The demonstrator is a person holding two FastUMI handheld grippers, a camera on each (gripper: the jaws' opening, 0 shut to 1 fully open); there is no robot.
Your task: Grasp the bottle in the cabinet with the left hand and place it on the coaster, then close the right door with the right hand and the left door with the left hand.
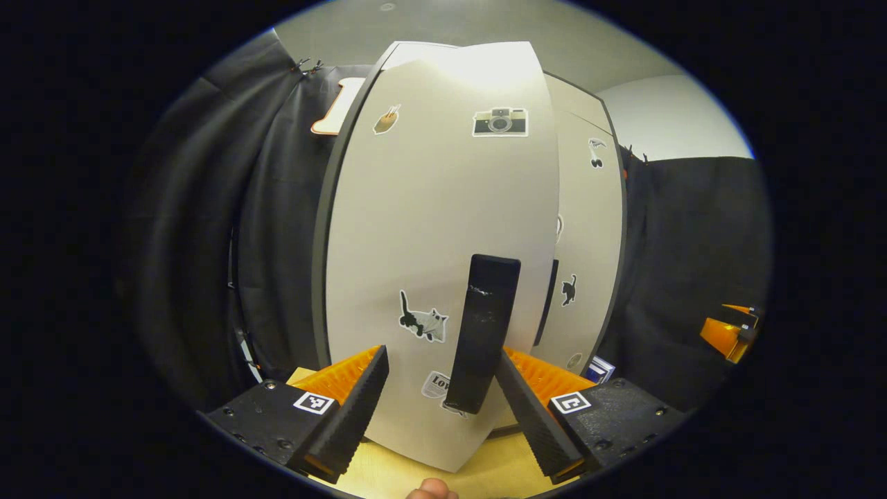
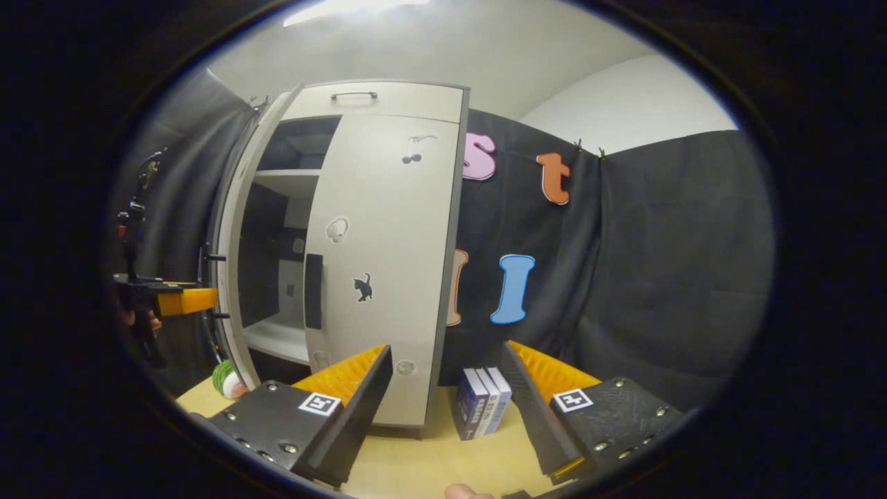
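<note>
The cabinet's pale left door stands close in front of my left gripper, swung partway out. Its long black handle hangs between the open fingers, with neither finger pressing on it. The right door lies flat against the cabinet, shut, its black handle at its left edge. The left door shows edge-on, and dark shelves show in the gap. My right gripper is open and holds nothing, back from the cabinet. A green and white object sits by the cabinet's left foot, partly hidden.
Three small books stand upright on the wooden table to the right of the cabinet. The left gripper appears at the far left of the right gripper view. The right gripper appears at the far right of the left gripper view.
</note>
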